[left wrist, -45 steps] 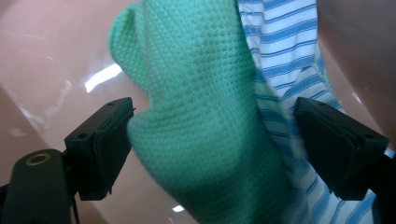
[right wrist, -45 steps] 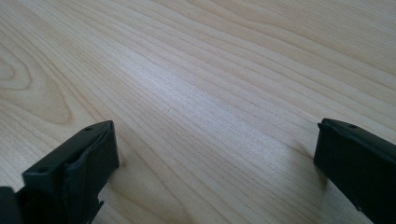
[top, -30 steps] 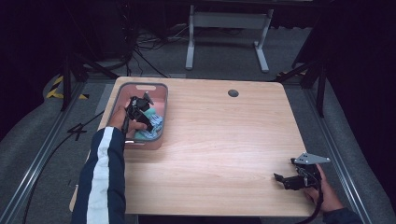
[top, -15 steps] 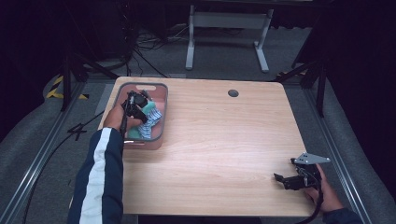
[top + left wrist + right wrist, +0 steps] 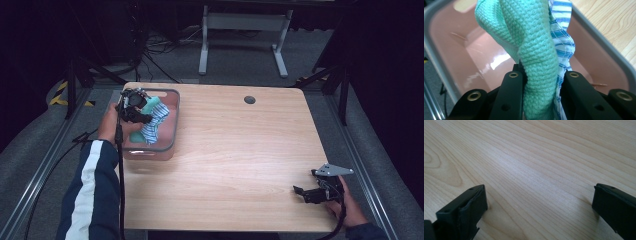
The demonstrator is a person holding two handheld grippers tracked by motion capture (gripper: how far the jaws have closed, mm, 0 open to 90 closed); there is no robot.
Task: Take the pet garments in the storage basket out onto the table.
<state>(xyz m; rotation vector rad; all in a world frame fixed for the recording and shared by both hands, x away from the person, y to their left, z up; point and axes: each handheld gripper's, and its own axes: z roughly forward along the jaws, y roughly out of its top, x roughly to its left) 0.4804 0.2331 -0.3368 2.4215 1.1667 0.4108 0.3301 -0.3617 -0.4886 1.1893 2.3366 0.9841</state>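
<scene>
A pink plastic bin (image 5: 169,141) with a grey rim stands at the table's left side. Above it, my left gripper (image 5: 141,114) is shut on a bundle of cloths: a green waffle-weave cloth (image 5: 534,57) and a blue-and-white striped cloth (image 5: 562,42), both hanging up out of the bin (image 5: 454,42). The green cloth (image 5: 151,102) and striped cloth (image 5: 154,125) rise above the rim. My right gripper (image 5: 307,193) rests low at the table's front right corner, open, with bare wood (image 5: 536,182) between its jaws.
The light wooden table (image 5: 240,160) has a round cable hole (image 5: 249,100) near its far edge. Dark floor, cables and a metal stand leg (image 5: 242,30) lie beyond the table. Rails run along both sides.
My left gripper has risen from inside the bin and lifted the green and striped cloths up above the rim. The right gripper has stayed where it was.
</scene>
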